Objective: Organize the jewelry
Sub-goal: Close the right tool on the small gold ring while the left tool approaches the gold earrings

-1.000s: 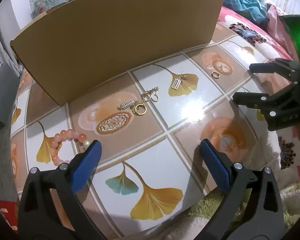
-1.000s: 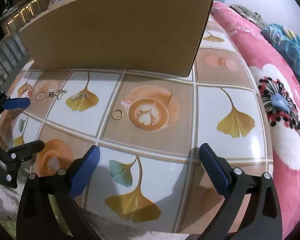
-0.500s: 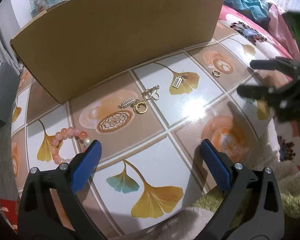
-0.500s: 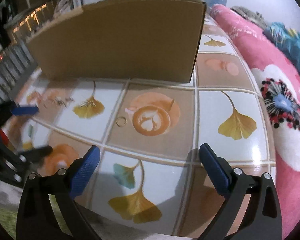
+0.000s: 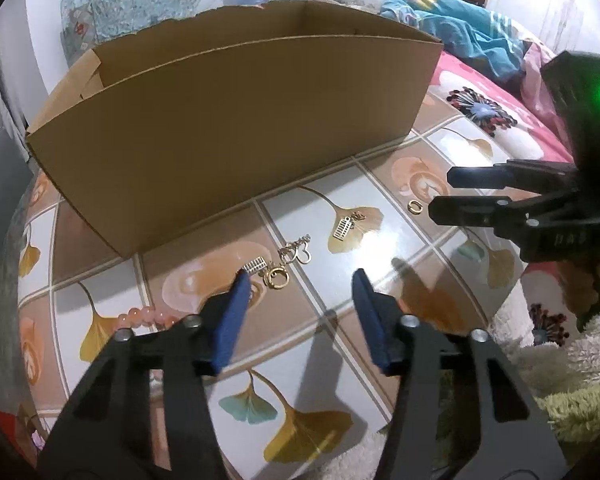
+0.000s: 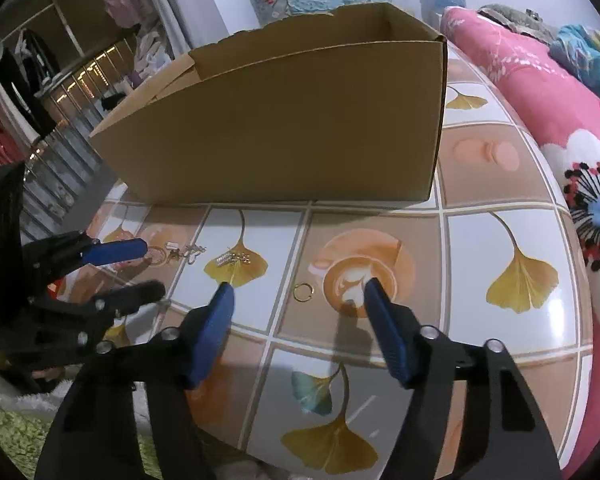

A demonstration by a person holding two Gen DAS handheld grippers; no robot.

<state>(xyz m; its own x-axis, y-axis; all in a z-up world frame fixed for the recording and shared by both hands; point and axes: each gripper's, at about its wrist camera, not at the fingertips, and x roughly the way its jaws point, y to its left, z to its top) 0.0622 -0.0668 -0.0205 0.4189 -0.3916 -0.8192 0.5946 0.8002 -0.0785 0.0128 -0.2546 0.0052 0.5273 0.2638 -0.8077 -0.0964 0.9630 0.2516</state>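
Note:
Small jewelry lies on a tiled tabletop [image 5: 380,240] in front of an open cardboard box [image 5: 228,120]. In the left wrist view my left gripper [image 5: 300,276] is open just short of a gold hoop earring [image 5: 276,278], a silver comb charm [image 5: 254,266] and a heart charm [image 5: 298,250]. A gold charm [image 5: 344,226] lies further right and a pink bead bracelet [image 5: 144,316] to the left. In the right wrist view my right gripper [image 6: 298,294] is open around a gold ring [image 6: 302,292]. The ring [image 5: 415,206] and right gripper [image 5: 440,192] show in the left view too.
The box [image 6: 292,120] stands at the back of the table [image 6: 500,240]. A pink floral blanket [image 6: 560,120] borders the right side. A shaggy rug [image 5: 560,360] lies below the table's front edge. Shelves and hanging clothes [image 6: 40,80] stand far left.
Both grippers have moved forward and down towards the jewelry. The left now reaches the hoop earring cluster, the right straddles the gold ring. The jaws of both stand narrower than before.

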